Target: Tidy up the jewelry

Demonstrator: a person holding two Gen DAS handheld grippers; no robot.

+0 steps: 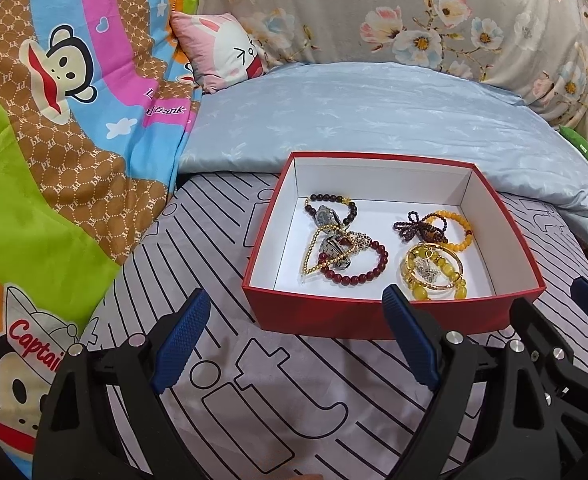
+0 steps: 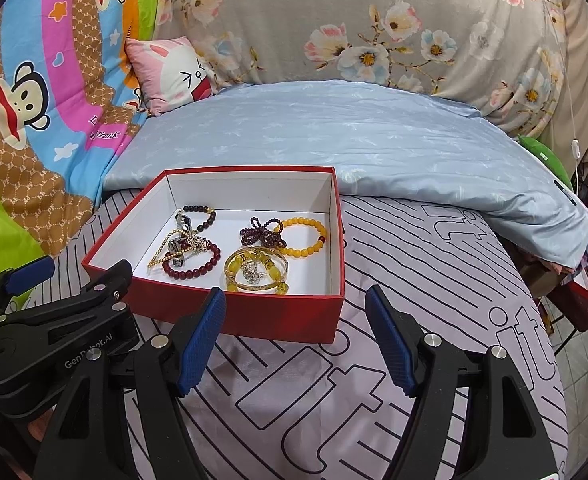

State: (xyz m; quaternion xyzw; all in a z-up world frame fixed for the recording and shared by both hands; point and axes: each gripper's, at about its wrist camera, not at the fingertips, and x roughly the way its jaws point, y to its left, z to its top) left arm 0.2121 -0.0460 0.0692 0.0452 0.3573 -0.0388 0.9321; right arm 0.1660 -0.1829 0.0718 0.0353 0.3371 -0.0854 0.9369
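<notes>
Lying in red box just beyond open left tool: bracelets.

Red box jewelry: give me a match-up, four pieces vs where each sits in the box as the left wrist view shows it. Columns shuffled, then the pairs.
Things
1. dark bead bracelet
2. orange bead bracelet
3. red bead bracelet
4. gold bangle

Places in the red box
A. near right, by the front wall
B. far left, towards the back wall
C. far right, beside the purple bead knot
D. near left, tangled with the gold bead chain

Pairs: 1-B, 2-C, 3-D, 4-A
</notes>
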